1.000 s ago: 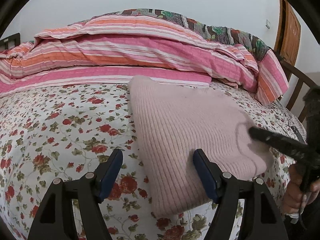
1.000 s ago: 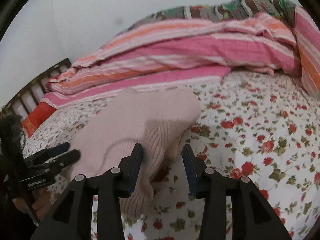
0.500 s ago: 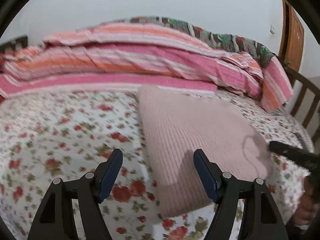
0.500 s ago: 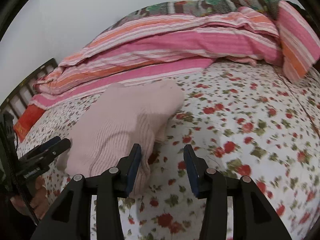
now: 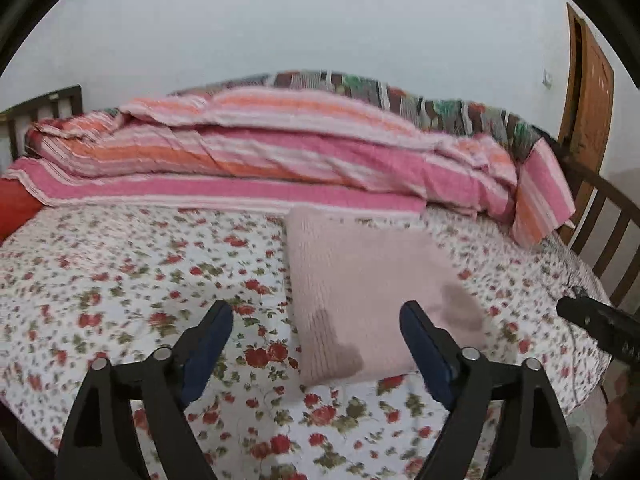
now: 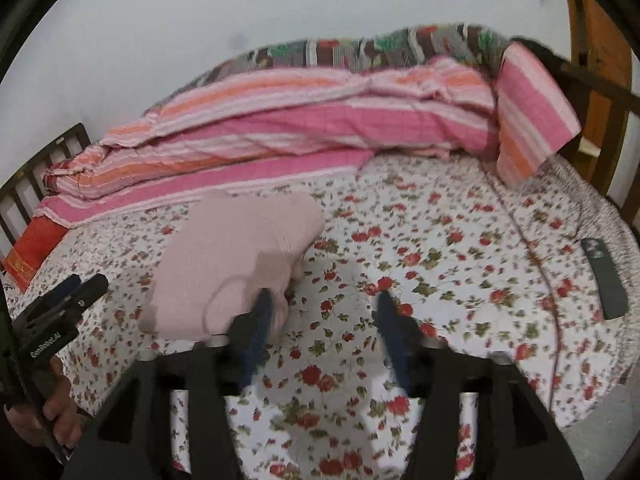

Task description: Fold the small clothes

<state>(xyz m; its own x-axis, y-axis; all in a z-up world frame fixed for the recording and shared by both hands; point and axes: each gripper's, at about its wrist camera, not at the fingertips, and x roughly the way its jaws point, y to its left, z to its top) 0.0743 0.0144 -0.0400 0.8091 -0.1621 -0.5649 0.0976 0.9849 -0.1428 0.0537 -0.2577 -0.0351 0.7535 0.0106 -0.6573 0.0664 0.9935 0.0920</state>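
Folded pink sweater [image 5: 360,292] lies flat on the floral sheet [image 5: 120,272], mid-bed, just in front of the striped quilt [image 5: 280,160] heaped along the wall. Left gripper [image 5: 316,344] hangs above the sweater's near edge, jaws opening wide, nothing gripped, pads clear of the knit. Right gripper [image 6: 320,320] hangs off the sweater's right corner, jaws also opening, empty, bare sheet between them. Remote [image 6: 604,276] lies near the bed's right edge, well apart from the sweater.
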